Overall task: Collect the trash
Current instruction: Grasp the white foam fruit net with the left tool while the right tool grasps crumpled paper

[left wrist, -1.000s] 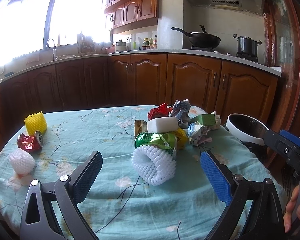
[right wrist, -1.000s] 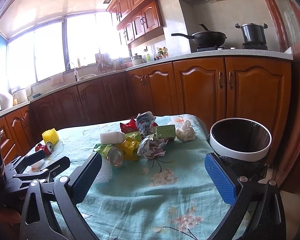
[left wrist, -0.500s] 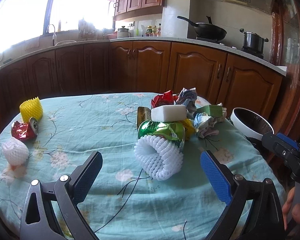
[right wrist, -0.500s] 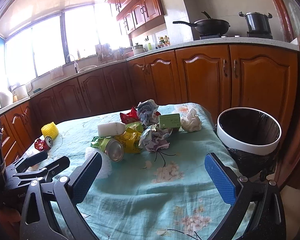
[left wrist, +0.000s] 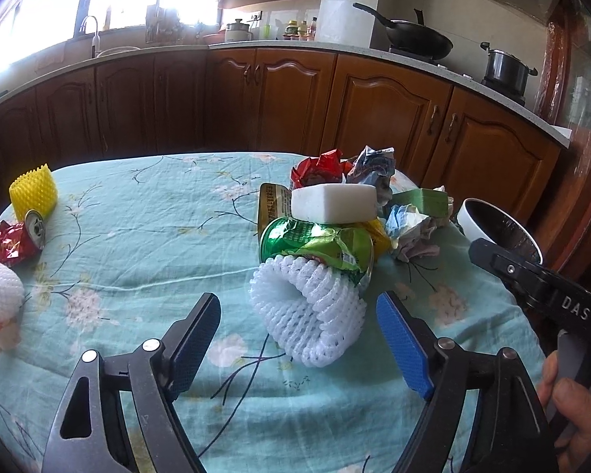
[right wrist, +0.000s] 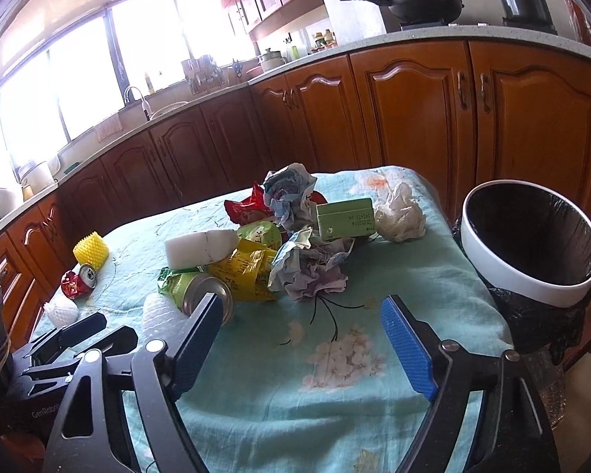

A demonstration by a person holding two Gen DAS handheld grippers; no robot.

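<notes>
A trash pile sits on the floral tablecloth [left wrist: 145,236]: a white foam net sleeve [left wrist: 307,311], a green can [left wrist: 315,242], a white foam block [left wrist: 333,203] and crumpled paper [right wrist: 309,272]. My left gripper [left wrist: 299,335] is open and its jaws are closing. The foam net sleeve lies between its fingertips, and neither pad presses on it. My right gripper [right wrist: 303,335] is open too, jaws closing, with only cloth between its fingers and the crumpled paper just ahead. A white-rimmed bin [right wrist: 532,293] with a black liner stands off the table's right edge.
A yellow foam net [left wrist: 33,191], a crushed red can [left wrist: 15,236] and another white foam net [left wrist: 0,287] lie at the table's left end. A green box [right wrist: 344,218] and a white tissue [right wrist: 400,215] lie behind the pile. Kitchen cabinets stand behind the table.
Both grippers have moved forward and down toward the pile, which now looks larger. Both pairs of jaws have narrowed. The left fingertips now flank the foam net sleeve.
</notes>
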